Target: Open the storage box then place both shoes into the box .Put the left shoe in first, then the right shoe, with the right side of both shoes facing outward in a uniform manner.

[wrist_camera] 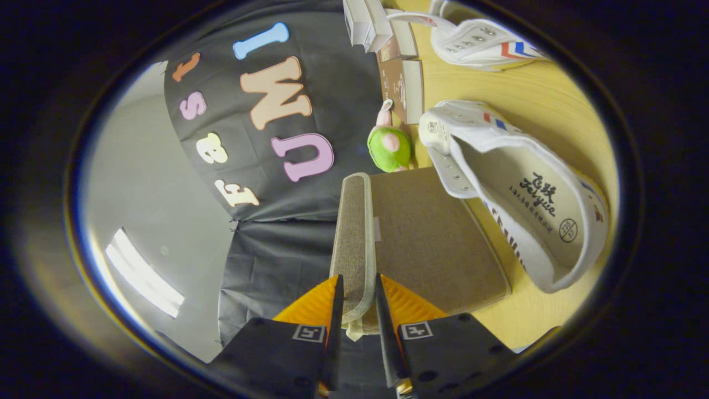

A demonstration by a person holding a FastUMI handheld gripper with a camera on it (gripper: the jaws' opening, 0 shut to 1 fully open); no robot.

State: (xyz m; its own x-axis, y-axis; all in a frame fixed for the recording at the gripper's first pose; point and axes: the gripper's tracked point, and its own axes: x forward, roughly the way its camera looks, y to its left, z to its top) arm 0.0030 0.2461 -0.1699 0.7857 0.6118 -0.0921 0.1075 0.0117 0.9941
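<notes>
My gripper [359, 302] is shut on the edge of the storage box lid [354, 244], a beige fabric flap that stands edge-on between both fingers. The body of the beige storage box [432, 238] lies just beyond the fingers on the wooden table [532, 94]. One white shoe [526, 188] with red and blue stripes lies right beside the box, its opening facing me. The second white shoe [482, 41] lies farther off, beyond the first.
A green and pink plush toy [389, 145] sits just past the far end of the box. Brown and white cartons [399, 72] stand behind it along the black cloth wall. A grey wall lies beyond the cloth.
</notes>
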